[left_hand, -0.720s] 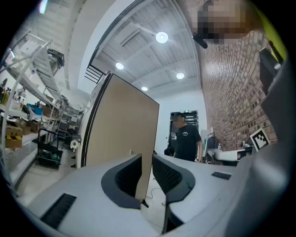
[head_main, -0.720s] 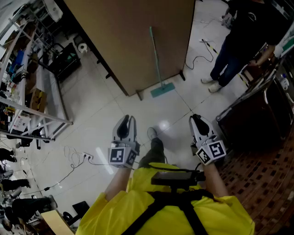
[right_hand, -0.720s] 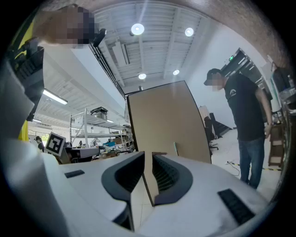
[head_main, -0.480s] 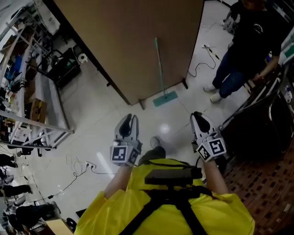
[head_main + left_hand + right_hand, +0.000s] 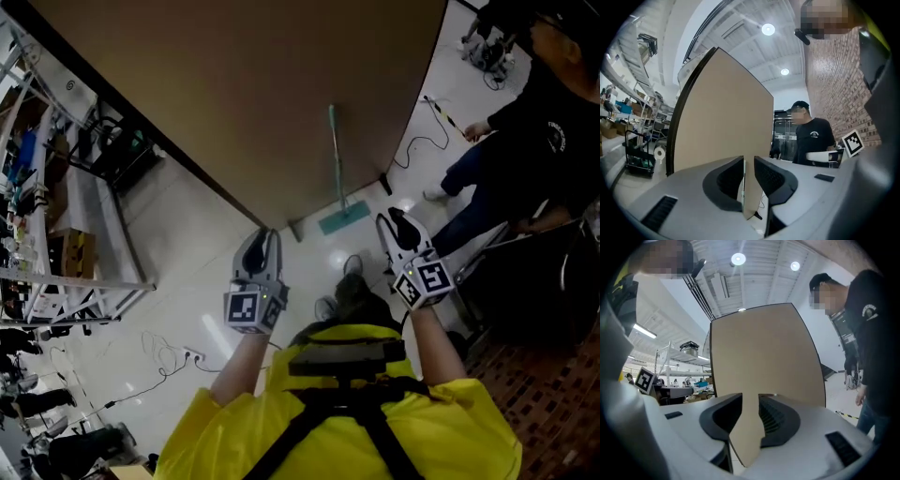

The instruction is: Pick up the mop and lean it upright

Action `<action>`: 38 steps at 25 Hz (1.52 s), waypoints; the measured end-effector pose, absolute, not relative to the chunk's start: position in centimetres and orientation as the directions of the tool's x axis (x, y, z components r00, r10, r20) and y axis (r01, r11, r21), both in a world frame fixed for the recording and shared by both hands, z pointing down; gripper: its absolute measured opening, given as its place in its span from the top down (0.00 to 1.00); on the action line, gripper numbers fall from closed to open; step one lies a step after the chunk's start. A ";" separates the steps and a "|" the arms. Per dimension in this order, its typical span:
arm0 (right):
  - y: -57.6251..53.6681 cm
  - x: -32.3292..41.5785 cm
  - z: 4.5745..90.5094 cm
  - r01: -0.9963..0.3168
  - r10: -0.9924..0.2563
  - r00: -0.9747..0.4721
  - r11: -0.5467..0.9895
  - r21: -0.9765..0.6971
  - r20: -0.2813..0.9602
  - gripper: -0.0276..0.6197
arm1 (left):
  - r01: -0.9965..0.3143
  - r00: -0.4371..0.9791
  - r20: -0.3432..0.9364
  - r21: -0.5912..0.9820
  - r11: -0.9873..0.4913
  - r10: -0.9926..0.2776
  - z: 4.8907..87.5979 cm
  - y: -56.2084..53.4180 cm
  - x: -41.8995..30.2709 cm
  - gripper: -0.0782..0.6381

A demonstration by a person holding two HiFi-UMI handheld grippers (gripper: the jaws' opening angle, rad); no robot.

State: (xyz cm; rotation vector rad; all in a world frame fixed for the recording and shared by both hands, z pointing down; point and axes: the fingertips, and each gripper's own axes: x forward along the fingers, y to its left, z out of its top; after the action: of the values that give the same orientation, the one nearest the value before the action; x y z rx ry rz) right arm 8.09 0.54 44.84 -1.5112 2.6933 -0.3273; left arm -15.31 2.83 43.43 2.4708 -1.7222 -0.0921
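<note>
The mop [image 5: 336,169] stands upright, its teal handle leaning against a large brown board [image 5: 244,84] and its flat teal head [image 5: 343,217] on the white floor. Both grippers hang in the air short of it, and neither touches it. My left gripper [image 5: 262,242] is open by a narrow gap with nothing in it. In the left gripper view [image 5: 749,164] the distant mop handle [image 5: 744,182] shows through that gap. My right gripper [image 5: 396,223] is open and empty, just right of the mop head; in the right gripper view [image 5: 750,401] only the board [image 5: 764,352] shows between its jaws.
A person in dark clothes [image 5: 534,141] stands at the right, close to the board's edge. Metal shelving [image 5: 56,216] with clutter lines the left side. A cable [image 5: 169,352] lies on the floor at lower left. A dark cart [image 5: 553,281] stands at the right.
The board and mop have come nearer and fill more of the head view. The mop still leans as before. My right gripper now sits higher, beside the mop head.
</note>
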 end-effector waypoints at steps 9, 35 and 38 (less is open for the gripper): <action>-17.2 5.3 49.7 -0.841 -0.824 -0.539 0.512 -0.176 0.174 0.70 | -0.938 0.320 0.053 0.159 -0.309 -0.946 45.3 -9.9 -16.8 0.79; -39.2 -0.7 66.8 -0.910 -0.848 -0.387 0.415 -0.003 0.361 0.78 | -0.943 0.309 0.136 0.171 -0.285 -0.941 49.5 -21.1 -18.6 0.79; -37.8 -0.7 66.4 -0.902 -0.838 -0.404 0.432 -0.006 0.365 0.78 | -0.942 0.315 0.135 0.166 -0.292 -0.939 49.4 -21.2 -18.5 0.79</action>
State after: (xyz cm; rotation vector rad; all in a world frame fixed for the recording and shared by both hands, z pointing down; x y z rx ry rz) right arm -0.69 -37.79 66.38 -1.8288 2.9085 -0.3554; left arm -18.49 -21.23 49.36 2.3658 -1.7219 0.0162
